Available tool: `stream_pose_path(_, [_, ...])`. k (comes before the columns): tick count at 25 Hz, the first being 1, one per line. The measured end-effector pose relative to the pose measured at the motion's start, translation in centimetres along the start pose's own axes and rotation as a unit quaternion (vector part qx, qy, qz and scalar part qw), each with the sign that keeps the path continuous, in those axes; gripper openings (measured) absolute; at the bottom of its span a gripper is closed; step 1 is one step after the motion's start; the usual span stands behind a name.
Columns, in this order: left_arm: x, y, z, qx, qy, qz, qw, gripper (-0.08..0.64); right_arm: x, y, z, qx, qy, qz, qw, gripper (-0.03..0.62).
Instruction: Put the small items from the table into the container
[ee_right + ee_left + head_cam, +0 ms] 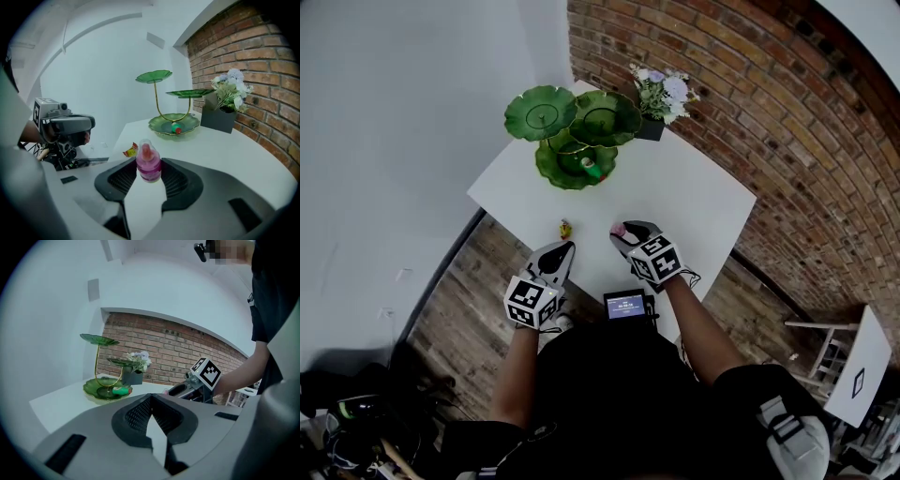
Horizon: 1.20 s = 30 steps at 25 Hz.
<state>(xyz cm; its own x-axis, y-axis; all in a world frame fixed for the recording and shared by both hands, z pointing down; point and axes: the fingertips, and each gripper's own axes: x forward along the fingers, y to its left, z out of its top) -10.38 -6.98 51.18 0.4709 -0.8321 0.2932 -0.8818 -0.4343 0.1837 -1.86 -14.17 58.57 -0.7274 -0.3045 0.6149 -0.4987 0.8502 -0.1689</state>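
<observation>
One view, the right gripper view, shows right gripper (149,177) clamping a pink bottle (149,161); left gripper (151,401) closed, empty.

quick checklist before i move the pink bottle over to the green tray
1. Grip: ok, right gripper shut on the pink bottle.
2. Bottle upright: ok.
3. Room in the green tray, bottom tier: ok, only a green-and-red item there.
4. Left gripper out of the way: ok, shut, empty, at the near edge.
5. All items in: not ok, yellow item lies on the table.
</observation>
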Motion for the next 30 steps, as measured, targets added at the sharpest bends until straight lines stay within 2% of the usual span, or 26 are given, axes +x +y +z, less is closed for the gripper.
stream_pose_path(9, [0.1, 0.7, 0.2, -0.004, 0.002, 0.01, 0.9999, 0.009, 1.0, 0.2, 0.6, -0.001, 0.004, 0.016, 1.0, 0.173])
stream_pose_path(30, [2.6, 2.9, 0.0, -0.009, 0.023, 0.017, 0.9996, 0.009, 6.3, -1.7, 5.4, -0.025, -0.002, 0.044, 0.999, 0.173])
